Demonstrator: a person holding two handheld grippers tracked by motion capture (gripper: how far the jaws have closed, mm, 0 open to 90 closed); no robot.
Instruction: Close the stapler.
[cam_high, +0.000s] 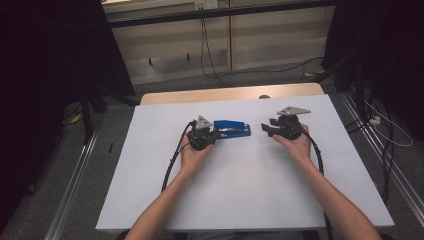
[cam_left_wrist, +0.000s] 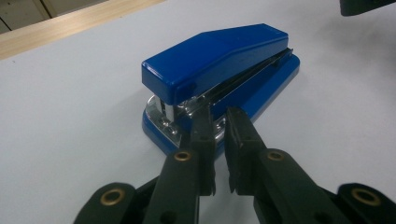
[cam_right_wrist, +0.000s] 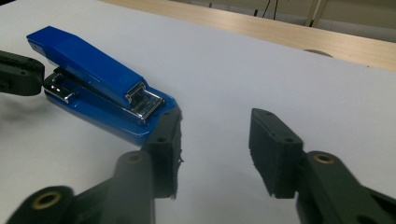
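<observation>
Blue stapler (cam_high: 233, 129) flat mid-table, long axis left-right between 2 grippers; left gripper (cam_left_wrist: 218, 140) nearly closed at its near end, gripping nothing certain; right gripper (cam_right_wrist: 215, 144) wide open, empty, just beside the other end.

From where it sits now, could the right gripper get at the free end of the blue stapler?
Probably yes. The right gripper is open and faces the blue stapler across bare white table, with nothing between them. The left gripper sits at the stapler's opposite end, jaws nearly closed.
</observation>
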